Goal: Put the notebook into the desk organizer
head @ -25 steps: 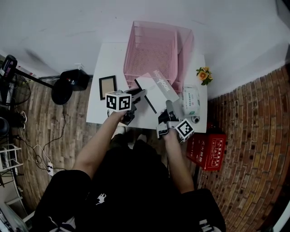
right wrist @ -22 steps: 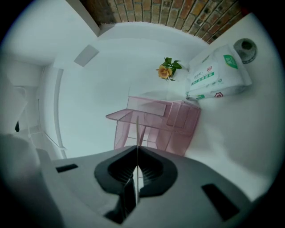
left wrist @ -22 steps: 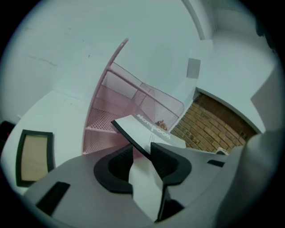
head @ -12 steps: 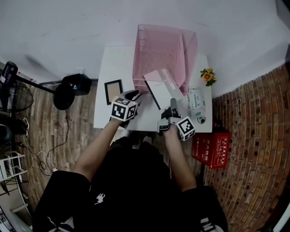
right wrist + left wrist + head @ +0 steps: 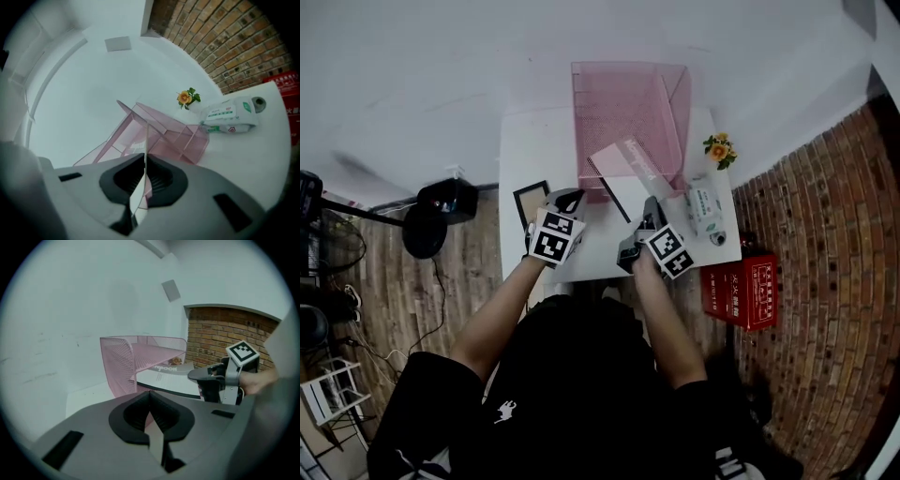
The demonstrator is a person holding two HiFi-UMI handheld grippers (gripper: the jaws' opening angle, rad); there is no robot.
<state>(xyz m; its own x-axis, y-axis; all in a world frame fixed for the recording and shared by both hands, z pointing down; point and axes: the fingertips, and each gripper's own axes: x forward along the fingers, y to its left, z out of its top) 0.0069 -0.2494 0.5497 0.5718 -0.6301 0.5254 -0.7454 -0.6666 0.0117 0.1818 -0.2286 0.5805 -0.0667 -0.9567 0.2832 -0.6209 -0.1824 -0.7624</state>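
Note:
The white notebook (image 5: 626, 169) is lifted at a tilt, its far end over the front lip of the pink mesh desk organizer (image 5: 628, 103). My right gripper (image 5: 649, 208) is shut on the notebook's near edge. In the right gripper view that edge shows as a thin sheet (image 5: 146, 140) pinched in the right gripper (image 5: 144, 171), with the organizer (image 5: 164, 133) beyond. My left gripper (image 5: 568, 198) is left of the notebook, apart from it, shut and empty. The left gripper (image 5: 151, 405) looks at the notebook (image 5: 171, 379) and the organizer (image 5: 126, 363).
On the white table (image 5: 534, 150) a small picture frame (image 5: 531, 201) lies to the left. At the right a wipes pack (image 5: 701, 208) and a small flower (image 5: 719, 150) stand near the table's edge. A red box (image 5: 741, 291) and a black stand (image 5: 441, 206) are on the floor.
My left gripper came off the notebook, pulled back to the left and closed empty. The right gripper has carried the notebook toward the organizer.

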